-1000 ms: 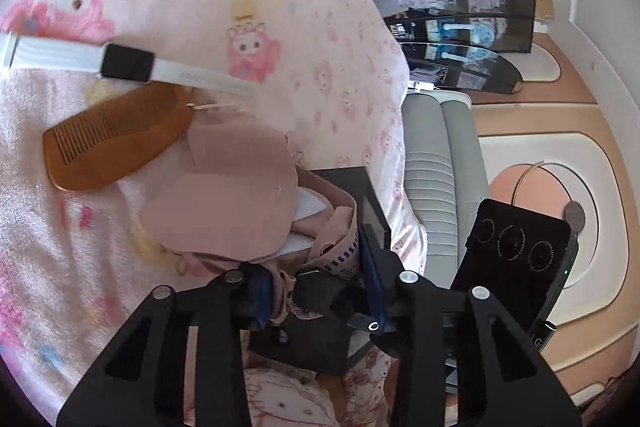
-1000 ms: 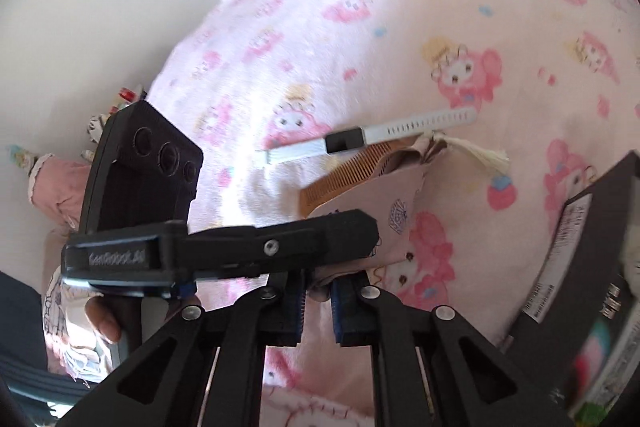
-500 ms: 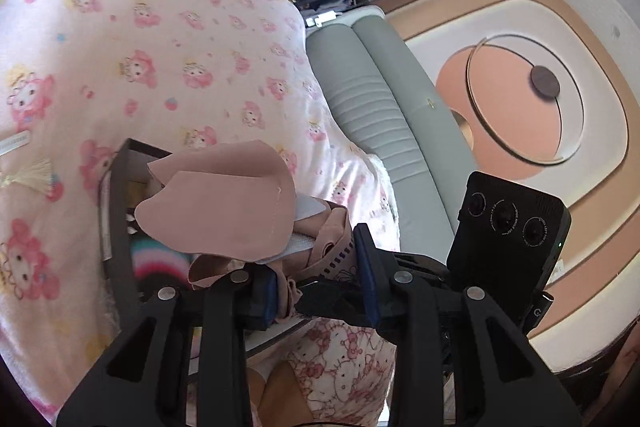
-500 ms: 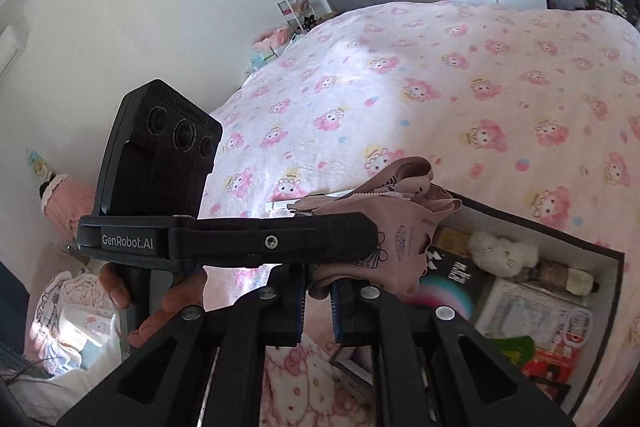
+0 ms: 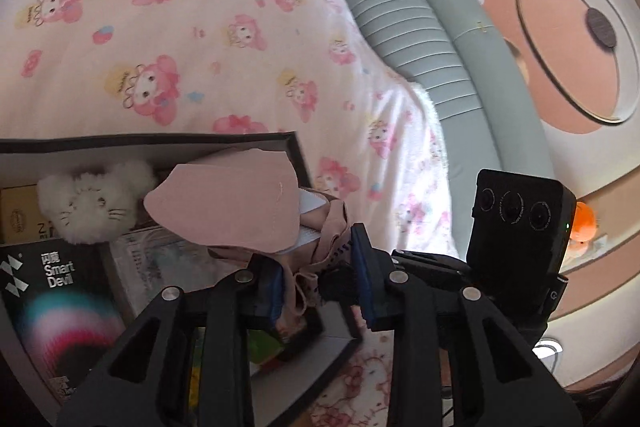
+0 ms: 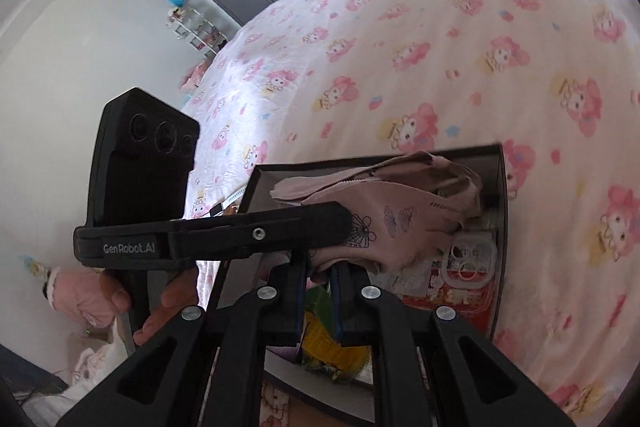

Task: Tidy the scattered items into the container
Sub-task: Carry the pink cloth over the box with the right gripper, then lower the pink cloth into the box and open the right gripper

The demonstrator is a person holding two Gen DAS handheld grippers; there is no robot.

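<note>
Tightly pinched between right gripper (image 6: 318, 291) pads: the near edge of a pink cloth mask (image 6: 400, 215). Left gripper (image 5: 320, 281) jaws, just closing, partly apart around the mask's straps (image 5: 320, 251). Hanging over the dark box (image 5: 296, 147), above a white plush cat (image 5: 90, 205). Beneath, pink bedspread (image 5: 180, 27).

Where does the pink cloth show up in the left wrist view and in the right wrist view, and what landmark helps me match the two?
Left wrist view: the pink cloth sits just below centre, over the box's far right corner.
Right wrist view: the pink cloth sits right of centre, hanging above the box.
Shared landmark: the dark open box on the pink cartoon-print blanket.
</note>
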